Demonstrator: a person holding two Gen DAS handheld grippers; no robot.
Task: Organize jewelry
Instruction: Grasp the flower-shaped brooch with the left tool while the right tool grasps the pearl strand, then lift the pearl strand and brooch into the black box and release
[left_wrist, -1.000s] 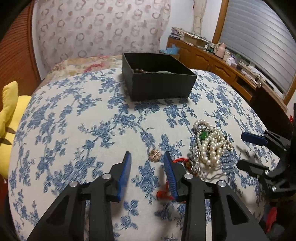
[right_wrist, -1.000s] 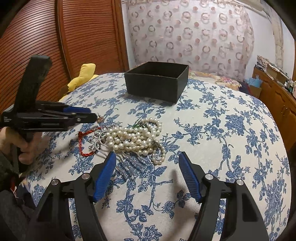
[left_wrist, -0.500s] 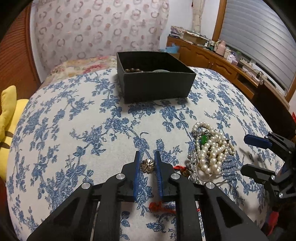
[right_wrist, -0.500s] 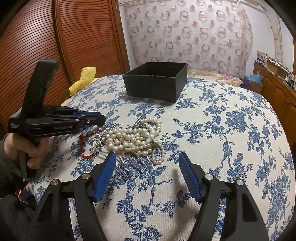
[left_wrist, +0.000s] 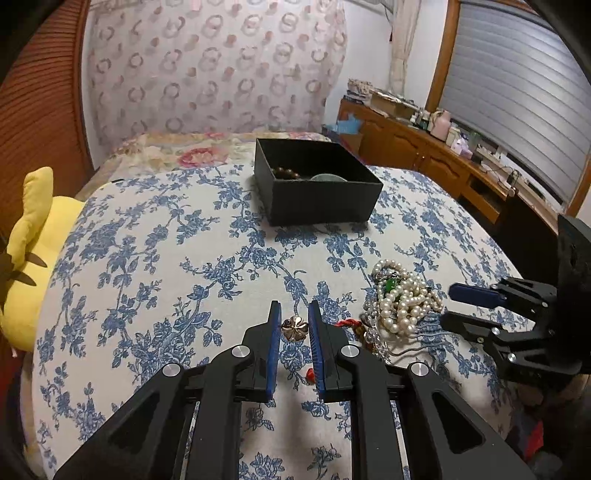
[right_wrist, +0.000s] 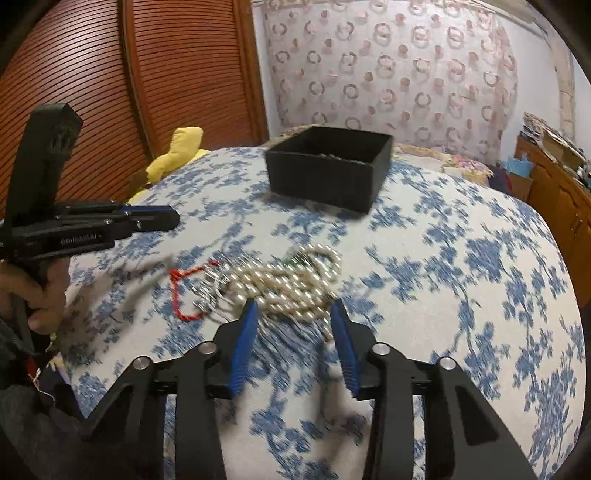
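Note:
My left gripper (left_wrist: 294, 314) is shut on a small gold flower brooch (left_wrist: 294, 328) and holds it above the blue-flowered cloth. It also shows in the right wrist view (right_wrist: 162, 218), raised at the left. A black box (left_wrist: 317, 192) stands at the far middle with brown beads (left_wrist: 286, 172) inside. A pile of pearl necklaces (left_wrist: 400, 299) with a green stone lies at the right, a red cord (right_wrist: 181, 295) beside it. My right gripper (right_wrist: 293, 314) is open just before the pearls (right_wrist: 291, 280).
A yellow plush toy (left_wrist: 33, 236) lies at the left edge of the table. A wooden sideboard (left_wrist: 436, 158) with clutter runs along the right wall. A wooden slatted door (right_wrist: 110, 85) stands behind the left side.
My left gripper closed on the brooch and lifted it off the cloth. My right gripper moved forward toward the pearl pile, jaws a little narrower.

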